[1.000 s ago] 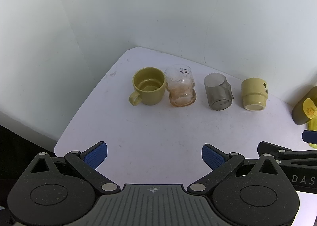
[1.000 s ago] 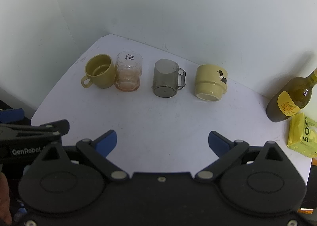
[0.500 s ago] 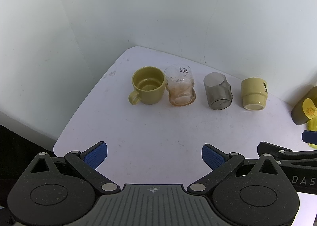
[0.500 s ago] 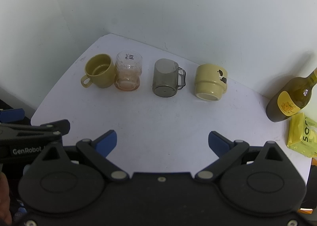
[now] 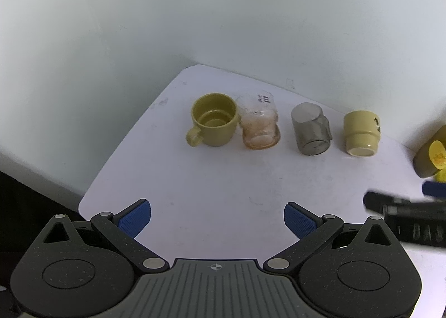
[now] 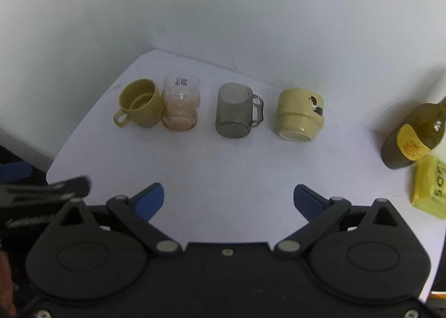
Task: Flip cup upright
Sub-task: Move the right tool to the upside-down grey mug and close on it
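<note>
Four cups stand in a row at the back of the white table (image 6: 223, 167). An olive mug (image 5: 213, 123) (image 6: 139, 107) and a clear glass (image 5: 260, 128) (image 6: 181, 105) stand upright, side by side. A grey glass mug (image 5: 310, 128) (image 6: 237, 114) and a pale yellow mug (image 5: 361, 132) (image 6: 299, 114) stand upside down. My left gripper (image 5: 217, 216) and my right gripper (image 6: 230, 199) are both open, empty, and well in front of the row.
A dark olive bottle (image 6: 412, 134) with a yellow label stands at the right. A yellow packet (image 6: 429, 187) lies in front of it. White walls close the back and left. The table's left edge (image 5: 83, 201) is near the left gripper.
Both grippers have shifted slightly; each now looks blurred in the other's view. The cups have not moved.
</note>
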Action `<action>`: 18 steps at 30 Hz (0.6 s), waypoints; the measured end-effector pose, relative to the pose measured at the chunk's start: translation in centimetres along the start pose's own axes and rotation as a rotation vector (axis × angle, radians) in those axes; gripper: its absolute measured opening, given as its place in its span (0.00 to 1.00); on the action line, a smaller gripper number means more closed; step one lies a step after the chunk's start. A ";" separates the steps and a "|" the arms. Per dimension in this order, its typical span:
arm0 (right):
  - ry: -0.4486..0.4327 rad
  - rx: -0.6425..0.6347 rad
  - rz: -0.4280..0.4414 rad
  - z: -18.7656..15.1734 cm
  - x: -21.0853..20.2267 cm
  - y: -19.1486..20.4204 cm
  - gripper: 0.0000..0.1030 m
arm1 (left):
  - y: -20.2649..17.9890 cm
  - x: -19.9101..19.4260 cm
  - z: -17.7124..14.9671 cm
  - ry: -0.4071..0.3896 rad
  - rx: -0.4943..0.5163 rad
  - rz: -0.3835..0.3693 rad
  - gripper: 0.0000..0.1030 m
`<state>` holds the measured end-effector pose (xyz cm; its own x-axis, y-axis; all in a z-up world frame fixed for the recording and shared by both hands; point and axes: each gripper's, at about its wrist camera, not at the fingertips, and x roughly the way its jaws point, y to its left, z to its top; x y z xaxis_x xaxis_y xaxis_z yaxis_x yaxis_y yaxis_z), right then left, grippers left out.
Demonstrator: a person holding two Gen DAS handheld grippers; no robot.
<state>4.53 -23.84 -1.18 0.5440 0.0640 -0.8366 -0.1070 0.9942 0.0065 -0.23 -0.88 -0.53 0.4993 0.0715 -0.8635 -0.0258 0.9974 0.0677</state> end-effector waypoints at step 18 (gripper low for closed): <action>0.048 0.027 -0.129 5.8 14.1 -6.1 0.83 | 9.3 -0.9 -4.1 0.078 -0.332 0.143 1.00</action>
<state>17.68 -28.47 -9.88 0.5115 -0.0684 -0.8565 -0.0160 0.9959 -0.0891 -4.43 8.33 -1.16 0.4031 0.1986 -0.8934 -0.3769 0.9256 0.0357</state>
